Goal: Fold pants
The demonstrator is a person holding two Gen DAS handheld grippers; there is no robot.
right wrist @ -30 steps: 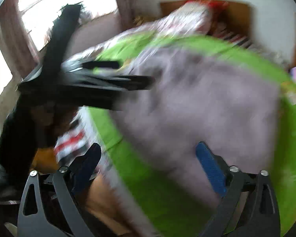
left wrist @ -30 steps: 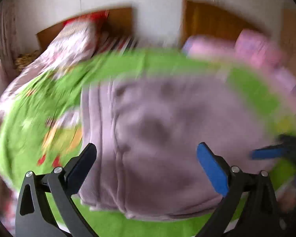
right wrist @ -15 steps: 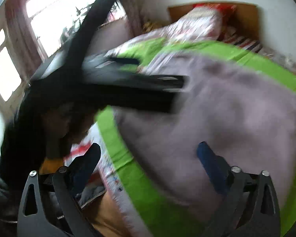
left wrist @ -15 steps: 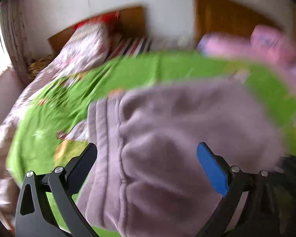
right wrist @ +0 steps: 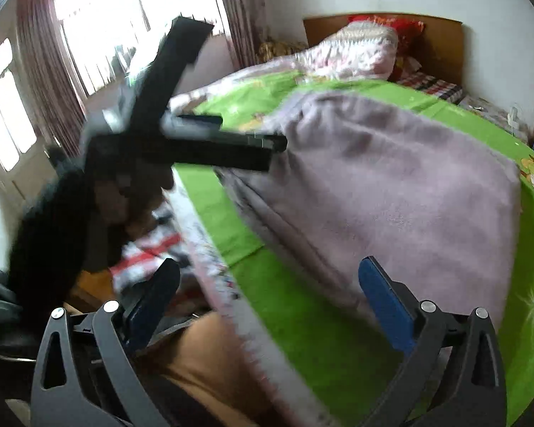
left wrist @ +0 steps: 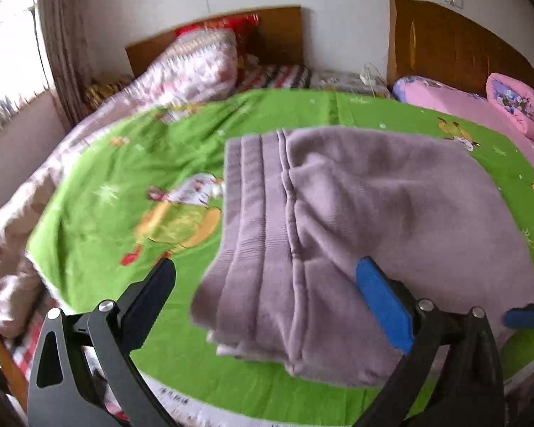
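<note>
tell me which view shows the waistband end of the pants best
The left wrist view. There the ribbed waistband of the folded pants faces the camera, its parallel bands and layered edges sharp on the green sheet. In the right wrist view that end is blurred and partly hidden behind the left gripper; mostly the plain fabric shows.

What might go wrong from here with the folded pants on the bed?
The pants lie folded near the bed's front edge; a nudge from either open gripper, left or right, might slide them off the green sheet. The stacked waistband layers look loose and may splay. The grippers are close together and might collide.
</note>
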